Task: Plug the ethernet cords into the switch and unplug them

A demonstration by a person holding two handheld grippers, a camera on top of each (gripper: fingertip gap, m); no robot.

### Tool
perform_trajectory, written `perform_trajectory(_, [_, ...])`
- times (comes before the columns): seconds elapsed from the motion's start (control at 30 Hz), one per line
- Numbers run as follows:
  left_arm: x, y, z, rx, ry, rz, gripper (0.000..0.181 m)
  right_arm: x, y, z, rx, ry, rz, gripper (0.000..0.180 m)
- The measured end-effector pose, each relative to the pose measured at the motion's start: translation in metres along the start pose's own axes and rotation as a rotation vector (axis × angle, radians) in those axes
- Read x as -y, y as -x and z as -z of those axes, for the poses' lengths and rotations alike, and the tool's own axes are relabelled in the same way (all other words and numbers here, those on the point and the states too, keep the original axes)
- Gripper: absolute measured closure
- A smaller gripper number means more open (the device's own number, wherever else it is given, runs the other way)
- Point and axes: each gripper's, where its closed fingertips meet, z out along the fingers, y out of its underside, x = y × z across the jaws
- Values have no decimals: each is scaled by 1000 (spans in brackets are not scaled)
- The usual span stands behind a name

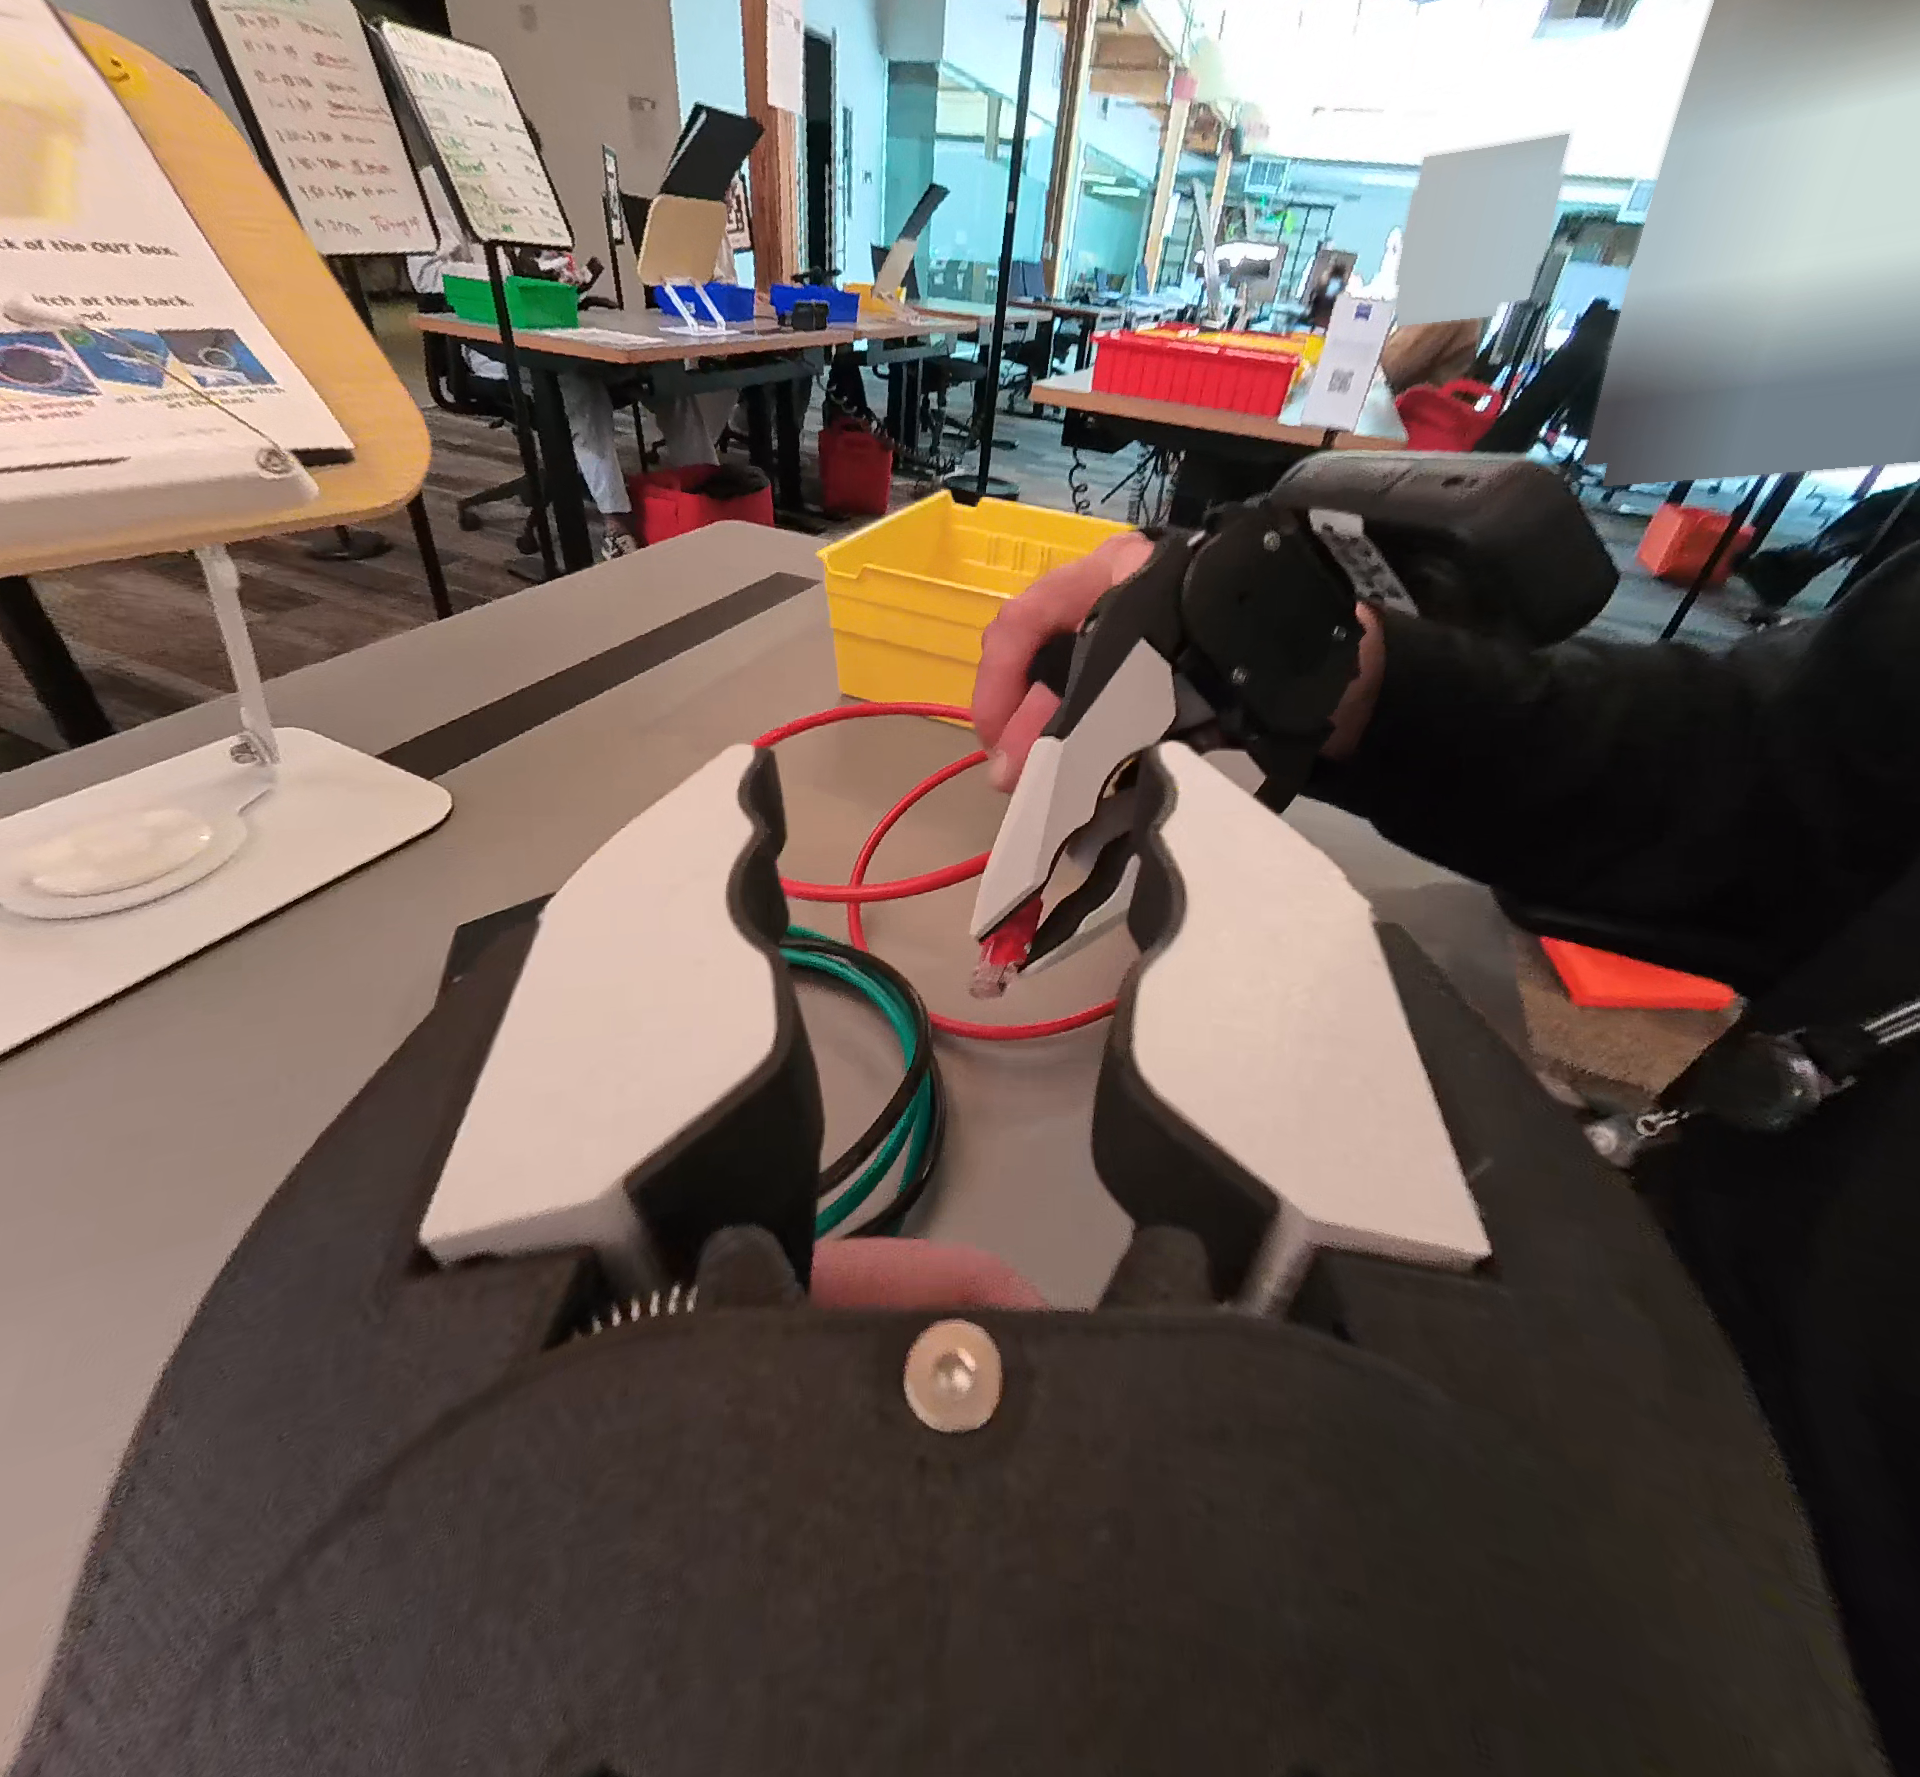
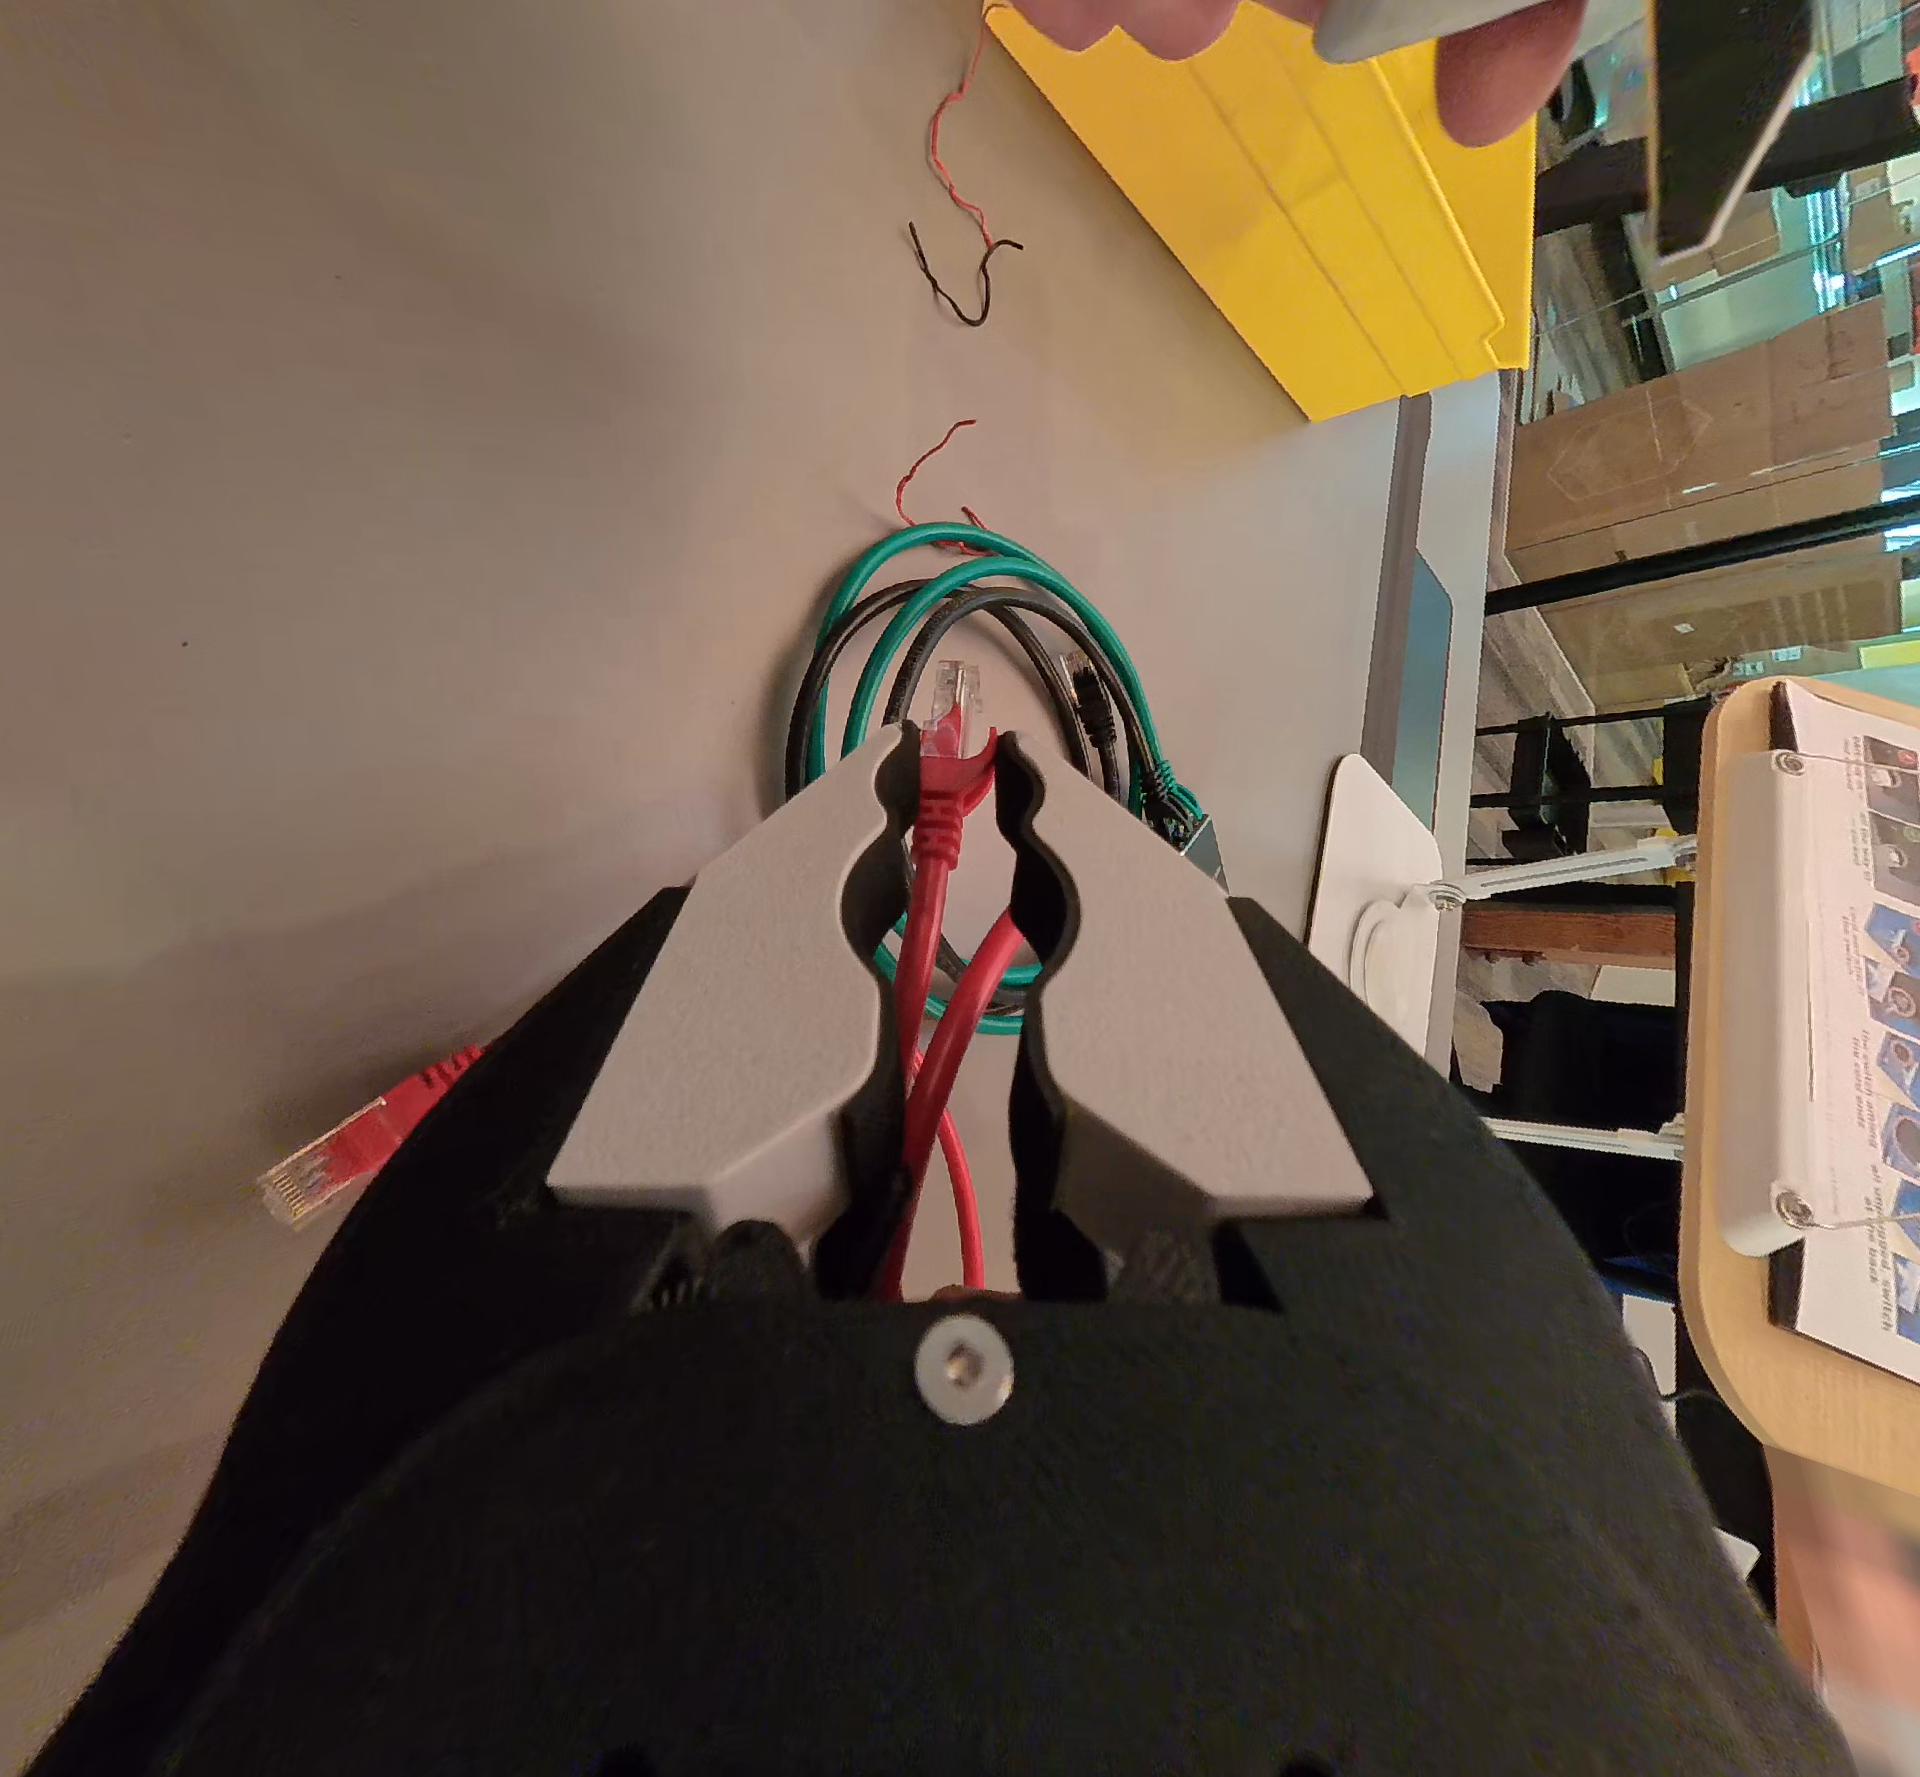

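My right gripper (image 2: pixel 956 740) is shut on the plug end of a red ethernet cord (image 2: pixel 948 792); the clear plug sticks out past the fingertips. In the left wrist view the right gripper (image 1: pixel 1023 943) points down at the table with the red plug (image 1: pixel 997 964) in it, and the red cord (image 1: pixel 894 854) loops on the table behind. My left gripper (image 1: pixel 961 792) is open and empty, above the coiled green cord (image 1: pixel 904 1083) and black cord (image 1: pixel 878 1135). The red cord's other plug (image 2: pixel 332 1161) lies at the left. No switch shows in either view.
A yellow bin (image 1: pixel 935 584) stands on the grey table (image 1: pixel 312 1052) beyond the cords. A white stand with an instruction sheet (image 1: pixel 187 823) sits at the left. Thin twist ties (image 2: pixel 966 273) lie near the bin. The green and black coil (image 2: pixel 966 605) lies under the right gripper. The tips of one gripper are about 12 centimeters away from the tips of the other.
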Motion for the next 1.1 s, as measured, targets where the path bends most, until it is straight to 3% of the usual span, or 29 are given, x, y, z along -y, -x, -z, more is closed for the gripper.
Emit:
perform_trajectory(0.1, [8, -1, 1, -18, -38, 28, 115, 0, 0, 0, 2, 0, 0, 168])
perform_trajectory(0.27, [22, -16, 7, -105, -106, -13, 169, -1, 0, 0, 1, 0, -1, 168])
perform_trajectory(0.43, [19, -29, 1, -53, -23, -266, 180, -1, 1, -1, 4, 0, -1, 168])
perform_trajectory(0.53, [11, -30, -6, 26, 91, -442, 170, 0, 2, -2, 7, 1, 1, 168])
perform_trajectory(0.6, [11, -30, -11, 61, 122, -506, 152, 0, 2, -2, 7, 0, 2, 168])
perform_trajectory(0.77, [5, -29, -19, 100, 171, -563, 106, 0, 1, 0, 4, 1, 1, 168])
perform_trajectory(0.83, [3, -27, -22, 123, 187, -548, 80, 0, 1, 0, 2, 0, 0, 168])
perform_trajectory(0.97, [4, -23, -26, 171, 189, -550, 60, 0, 1, 0, 3, 0, 1, 168])
perform_trajectory(1.0, [6, -24, -25, 171, 177, -577, 81, 0, 1, 0, 3, -1, 1, 168])
perform_trajectory(1.03, [10, -24, -23, 188, 158, -615, 119, 0, 1, 0, 3, -1, 1, 168])
perform_trajectory(1.07, [10, -26, -21, 183, 163, -648, 172, 0, 1, 0, 3, -1, 2, 168])
perform_trajectory(1.1, [9, -30, -22, 161, 171, -665, 176, 0, 1, 0, 3, -1, 2, 168])
